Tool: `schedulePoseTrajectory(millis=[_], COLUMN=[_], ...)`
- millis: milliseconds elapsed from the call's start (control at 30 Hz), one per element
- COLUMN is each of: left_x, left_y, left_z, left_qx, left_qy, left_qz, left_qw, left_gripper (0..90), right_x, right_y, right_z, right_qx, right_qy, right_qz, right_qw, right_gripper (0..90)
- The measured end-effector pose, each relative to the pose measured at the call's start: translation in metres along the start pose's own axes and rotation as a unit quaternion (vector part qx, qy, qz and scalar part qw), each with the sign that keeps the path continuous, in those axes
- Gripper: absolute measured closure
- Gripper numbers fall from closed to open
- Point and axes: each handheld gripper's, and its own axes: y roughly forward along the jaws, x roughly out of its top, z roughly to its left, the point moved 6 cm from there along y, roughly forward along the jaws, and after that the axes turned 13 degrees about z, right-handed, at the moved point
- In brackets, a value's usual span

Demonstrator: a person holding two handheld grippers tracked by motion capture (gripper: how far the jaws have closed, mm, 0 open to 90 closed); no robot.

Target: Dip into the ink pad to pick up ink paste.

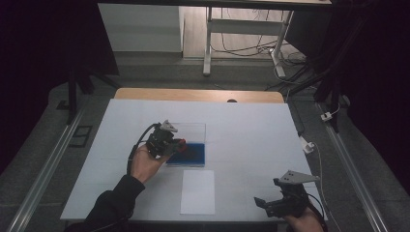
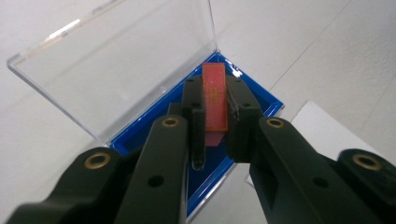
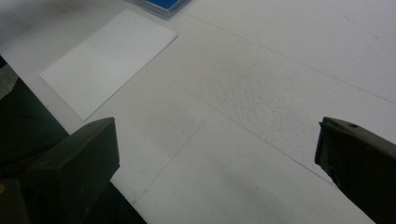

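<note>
A blue case point(image 1: 193, 153) point(image 2: 254, 95) lies open in the middle of the white table, its clear lid point(image 1: 192, 129) point(image 2: 116, 60) folded back flat. My left gripper point(image 1: 180, 145) point(image 2: 215, 116) hovers over the case's left part, shut on a thin red card point(image 2: 215, 100) with a faint gold mark; the card stands on edge between the pads. In the high view the card shows as a red spot point(image 1: 182, 143). My right gripper point(image 1: 266, 204) point(image 3: 217, 158) rests near the table's front right edge, jaws wide apart with nothing between them.
A white sheet of paper point(image 1: 198, 191) point(image 3: 109, 58) lies in front of the case, near the table's front edge. The white table point(image 1: 251, 130) has a wooden strip along its far edge. Desk legs and cables stand on the floor beyond.
</note>
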Motion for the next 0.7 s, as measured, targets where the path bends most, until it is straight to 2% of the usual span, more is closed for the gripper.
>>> schedulePoseTrajectory(millis=[333, 500, 700], left_x=[0.002, 0.004, 0.004], left_y=[0.01, 0.016, 0.025], left_z=[0.002, 0.004, 0.004], left_qx=[-0.003, -0.007, 0.001], left_qy=[-0.001, -0.011, -0.007], left_qz=[0.008, 0.009, 0.023], left_qw=[1.0, 0.9999, 0.9997], left_gripper=[79.7, 79.8, 79.8], right_x=[0.0, 0.0, 0.0], right_y=[-0.001, -0.001, -0.002], right_z=[-0.001, -0.001, -0.002], right_qx=[0.003, 0.006, 0.006], right_qy=[0.002, 0.006, 0.005], right_qz=[-0.005, -0.007, -0.006], right_qw=[1.0, 0.9999, 1.0], right_gripper=[0.0, 0.0, 0.0])
